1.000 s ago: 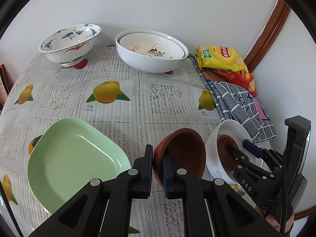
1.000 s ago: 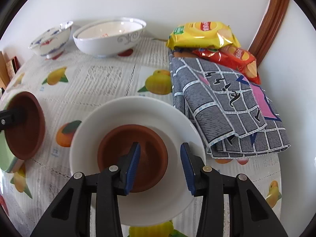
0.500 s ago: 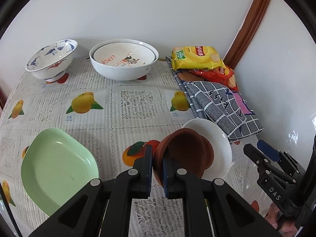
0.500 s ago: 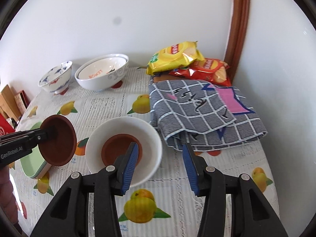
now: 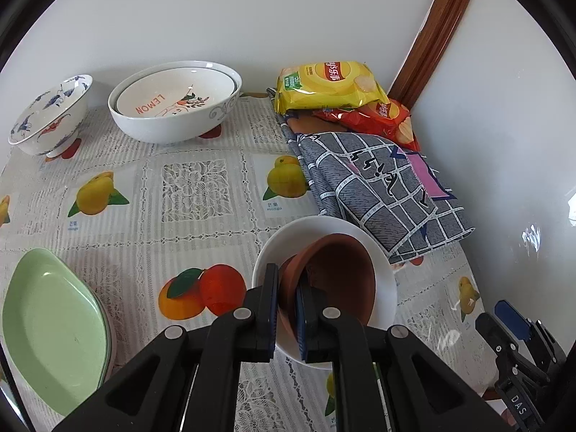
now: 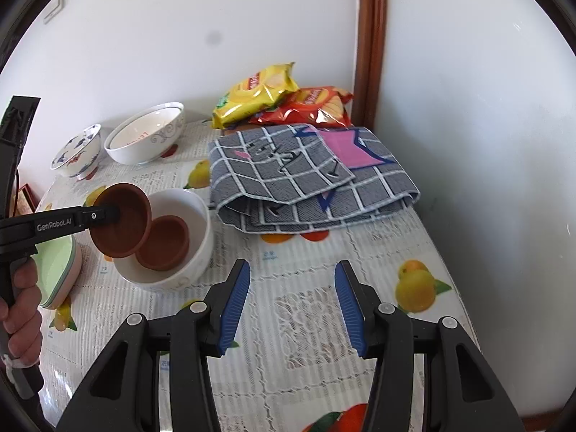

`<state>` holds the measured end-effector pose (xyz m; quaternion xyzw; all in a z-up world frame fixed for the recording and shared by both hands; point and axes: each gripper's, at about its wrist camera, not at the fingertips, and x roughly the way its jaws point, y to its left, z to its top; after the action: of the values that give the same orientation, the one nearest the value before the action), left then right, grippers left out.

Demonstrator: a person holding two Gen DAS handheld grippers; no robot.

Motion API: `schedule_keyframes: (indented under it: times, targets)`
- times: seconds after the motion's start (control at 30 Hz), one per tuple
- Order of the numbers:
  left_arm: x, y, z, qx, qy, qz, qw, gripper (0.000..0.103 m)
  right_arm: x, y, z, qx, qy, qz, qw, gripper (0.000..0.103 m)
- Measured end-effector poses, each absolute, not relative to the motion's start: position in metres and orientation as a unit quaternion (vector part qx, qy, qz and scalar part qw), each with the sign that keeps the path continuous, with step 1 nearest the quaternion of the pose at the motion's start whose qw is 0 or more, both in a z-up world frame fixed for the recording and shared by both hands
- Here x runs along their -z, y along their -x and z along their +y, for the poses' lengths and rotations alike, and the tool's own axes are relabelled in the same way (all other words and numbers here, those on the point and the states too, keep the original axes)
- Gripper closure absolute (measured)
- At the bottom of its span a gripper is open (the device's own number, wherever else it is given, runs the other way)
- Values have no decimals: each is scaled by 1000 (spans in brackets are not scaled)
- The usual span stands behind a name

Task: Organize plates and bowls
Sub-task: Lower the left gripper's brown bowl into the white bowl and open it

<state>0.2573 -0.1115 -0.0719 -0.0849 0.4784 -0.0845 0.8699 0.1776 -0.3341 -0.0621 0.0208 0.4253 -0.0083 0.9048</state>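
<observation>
At the left of the right wrist view, a person's hand [image 6: 19, 302] wraps the handle of the left gripper [image 5: 287, 309], which reaches in level from the left edge and angles downward over the worktop [image 6: 309, 306]. Its fingers [image 5: 270, 306] are clenched on the rim of a brown clay bowl [image 5: 333, 277], holding it tilted on edge above a white bowl [image 6: 196, 252]. Inside that white bowl lies a second brown clay bowl [image 6: 163, 243], sitting flat; whether the held bowl touches it cannot be told. Just left of the white bowl, a stack of green plates [image 5: 50, 327] rests on the fruit-print tablecloth. Toward the wall stand a blue-patterned bowl [image 5: 46, 115] and, beside it, a large white bowl [image 5: 176, 108] with a smaller "LEMON" bowl [image 5: 172, 97] nested inside. Further right, a folded grey checked cloth [image 6: 306, 176] lies near the corner, with a yellow chip bag [image 6: 257, 90] and a red chip bag [image 6: 306, 108] behind it. The right gripper [image 6: 292, 302] hangs over bare tablecloth, right of the white bowl and apart from it, pointing down; its blue-padded fingers [image 6: 235, 298] are released with nothing between them.
</observation>
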Motion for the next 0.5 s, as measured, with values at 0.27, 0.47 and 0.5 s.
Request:
schedule_keyframes:
  times: [0.27, 0.47, 0.5]
  targets:
    - [90, -269, -118, 79, 82, 497, 860, 94, 77, -170, -348, 14, -46, 437, 898, 54]
    - [97, -275, -119, 88, 89, 504, 854, 94, 86, -173, -346, 7, -52, 449, 892, 54]
    - [98, -276, -120, 89, 91, 506, 853, 94, 88, -174, -345, 5, -52, 451, 891, 54]
